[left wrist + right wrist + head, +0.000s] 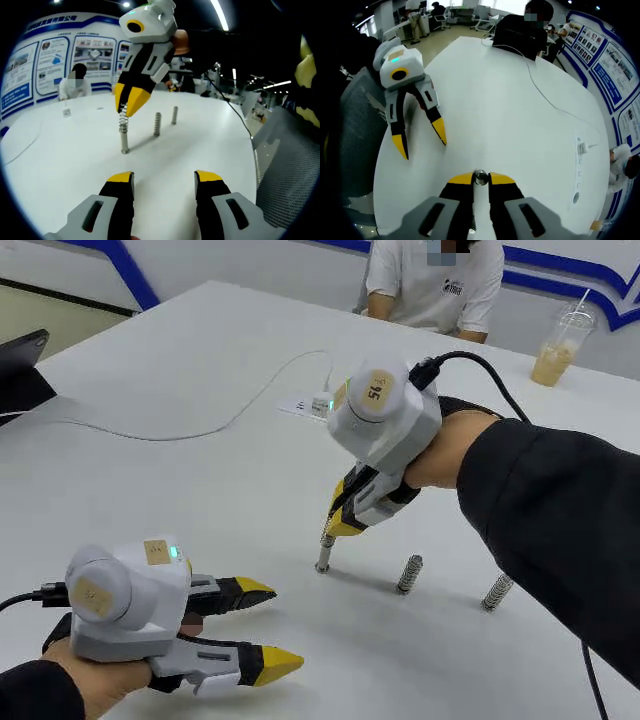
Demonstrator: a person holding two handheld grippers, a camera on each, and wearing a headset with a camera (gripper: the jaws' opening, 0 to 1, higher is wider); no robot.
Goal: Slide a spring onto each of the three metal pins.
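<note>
1. Two of the three are done. In the head view, the second pin (409, 573) at lower centre and the third pin (496, 591) to its right each wear a spring down their length.
2. The last spring (123, 124) is partway on. In the left gripper view, left of centre, it sits over the top of the first pin (124, 145), whose lower shaft is bare down to the table (200, 490).
3. The right gripper (335, 530) is clamped on that spring from above, with its jaws closed around the upper coils.
4. The left gripper (265, 625), at lower left of the head view, has its jaws apart and holds nothing, well apart from the pins.
5. Left to do, as I judge it: push the spring down to the base and let go.
</note>
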